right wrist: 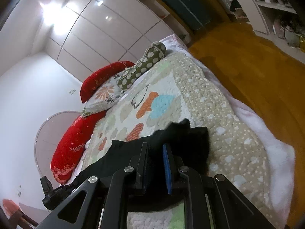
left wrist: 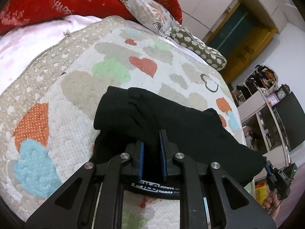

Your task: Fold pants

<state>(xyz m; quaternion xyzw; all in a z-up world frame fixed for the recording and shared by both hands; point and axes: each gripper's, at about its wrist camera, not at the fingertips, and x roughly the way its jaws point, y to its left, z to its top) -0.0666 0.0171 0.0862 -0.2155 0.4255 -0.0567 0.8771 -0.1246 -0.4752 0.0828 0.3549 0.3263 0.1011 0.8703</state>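
Observation:
The black pants [left wrist: 164, 118] lie bunched on the heart-patterned quilt [left wrist: 76, 87] of a bed. In the left wrist view my left gripper [left wrist: 151, 143] is shut on the pants' near edge, black cloth filling the gap between its blue pads [left wrist: 163, 152]; a waistband label [left wrist: 152, 188] shows below. My right gripper [left wrist: 266, 167] grips the pants' right end in that view. In the right wrist view my right gripper [right wrist: 155, 152] is shut on the black cloth [right wrist: 181, 133], lifted off the quilt [right wrist: 209, 103]. The left gripper's body [right wrist: 48, 190] shows at lower left there.
Red pillows [left wrist: 57, 2], a floral pillow [left wrist: 148, 11] and a spotted bolster [left wrist: 198, 47] lie at the bed's head. A white blanket [right wrist: 266, 133] hangs past the quilt edge. Wooden floor [right wrist: 257, 66], cluttered shelves [left wrist: 266, 103] and white wardrobes [right wrist: 95, 28] stand beyond.

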